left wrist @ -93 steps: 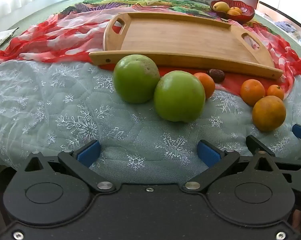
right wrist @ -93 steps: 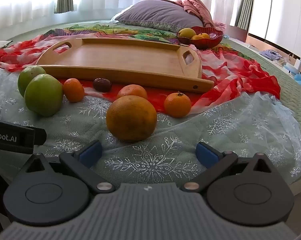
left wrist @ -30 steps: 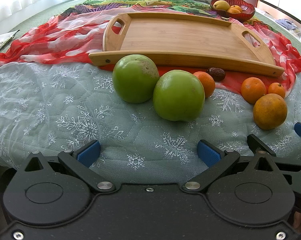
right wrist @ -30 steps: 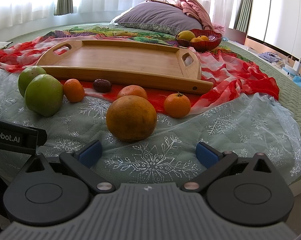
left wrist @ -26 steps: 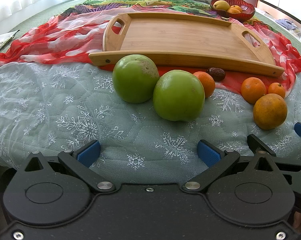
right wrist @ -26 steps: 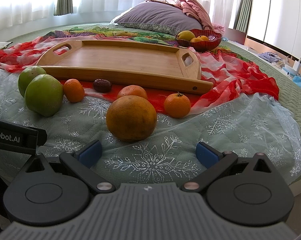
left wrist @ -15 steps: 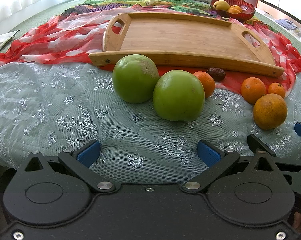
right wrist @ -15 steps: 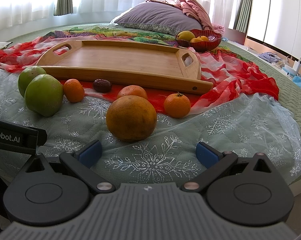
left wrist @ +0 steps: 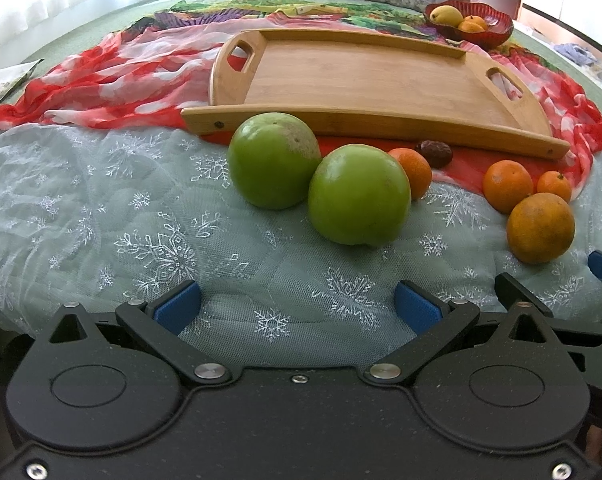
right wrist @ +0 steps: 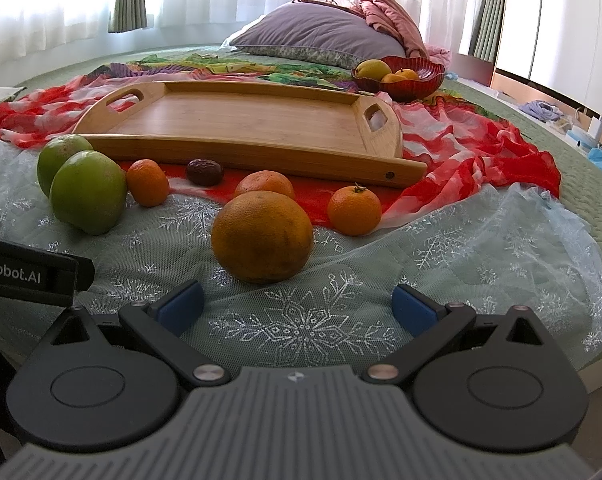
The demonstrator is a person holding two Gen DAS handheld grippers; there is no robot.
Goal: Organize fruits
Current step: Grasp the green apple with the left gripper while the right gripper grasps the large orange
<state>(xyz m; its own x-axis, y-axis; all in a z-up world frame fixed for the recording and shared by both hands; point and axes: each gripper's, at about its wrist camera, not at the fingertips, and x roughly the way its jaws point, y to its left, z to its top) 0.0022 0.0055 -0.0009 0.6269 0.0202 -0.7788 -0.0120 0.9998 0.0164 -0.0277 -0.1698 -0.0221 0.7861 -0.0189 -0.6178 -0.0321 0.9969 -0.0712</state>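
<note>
Nothing moved; large orange fronts tangerine, near tray.

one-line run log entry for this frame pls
phase: pre-grasp | left gripper: open, facing green apples | right gripper: open, facing large orange | wooden tray: no fruit on it

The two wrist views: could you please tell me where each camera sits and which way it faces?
Left wrist: sits low on the left gripper, looking forward at two green fruits; its open blue-padded fingers show, plus the right gripper's tips at far right.
Right wrist: sits on the right gripper, facing the large orange; open fingers show, with part of the left gripper's body at left.
Shared: wooden tray, red bowl.
</note>
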